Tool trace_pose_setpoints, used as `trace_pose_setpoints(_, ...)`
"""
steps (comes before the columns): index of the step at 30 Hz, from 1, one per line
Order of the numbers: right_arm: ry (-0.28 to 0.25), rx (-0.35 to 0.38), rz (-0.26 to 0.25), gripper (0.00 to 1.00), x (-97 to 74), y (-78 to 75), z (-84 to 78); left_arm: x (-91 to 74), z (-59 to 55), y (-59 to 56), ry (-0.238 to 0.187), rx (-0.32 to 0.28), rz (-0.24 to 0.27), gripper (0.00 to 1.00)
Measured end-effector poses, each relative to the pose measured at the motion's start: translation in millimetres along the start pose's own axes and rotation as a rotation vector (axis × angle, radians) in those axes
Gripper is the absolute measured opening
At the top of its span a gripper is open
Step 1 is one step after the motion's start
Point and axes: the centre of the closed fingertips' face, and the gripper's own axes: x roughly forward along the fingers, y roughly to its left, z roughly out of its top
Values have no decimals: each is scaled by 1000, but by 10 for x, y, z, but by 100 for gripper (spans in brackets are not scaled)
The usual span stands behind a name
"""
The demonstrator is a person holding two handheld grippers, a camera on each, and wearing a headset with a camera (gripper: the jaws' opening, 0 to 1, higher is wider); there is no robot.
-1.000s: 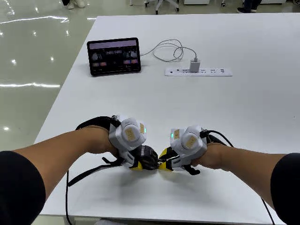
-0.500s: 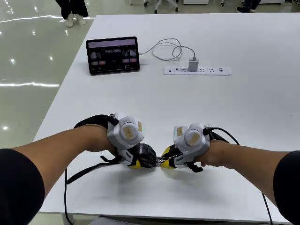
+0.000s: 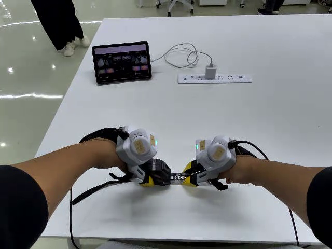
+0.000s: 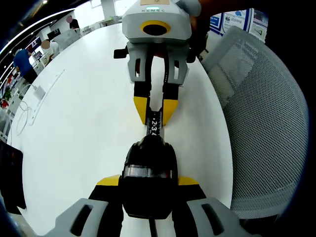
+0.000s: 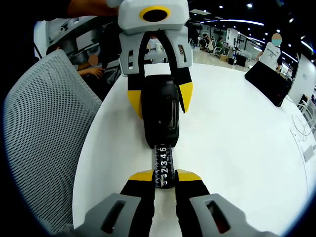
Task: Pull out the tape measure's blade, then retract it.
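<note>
We are clamping the left gripper point(image 3: 149, 179) on the black tape measure case point(image 3: 158, 172) above the white table point(image 3: 207, 114). Just beside the case, our right gripper point(image 3: 188, 179) is pinching the blade point(image 5: 164, 165), which is showing 2 3 4 5.

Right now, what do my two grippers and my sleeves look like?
The left tongs and right tongs match: rounded white-grey housings with a yellow round mark, a small green light, and black jaws with yellow tips. Black cables run from both. Your sleeves are black.
</note>
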Motion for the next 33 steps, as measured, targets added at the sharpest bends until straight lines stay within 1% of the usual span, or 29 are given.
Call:
trace_pose_setpoints(11, 6, 3, -7, 10, -53, -15, -51, 0, -2, 0, -2, -2, 6, 34)
trace_pose_setpoints(33, 25, 9, -20, 10, -203, -43, -207, -3, 1, 3, -3, -11, 15, 34)
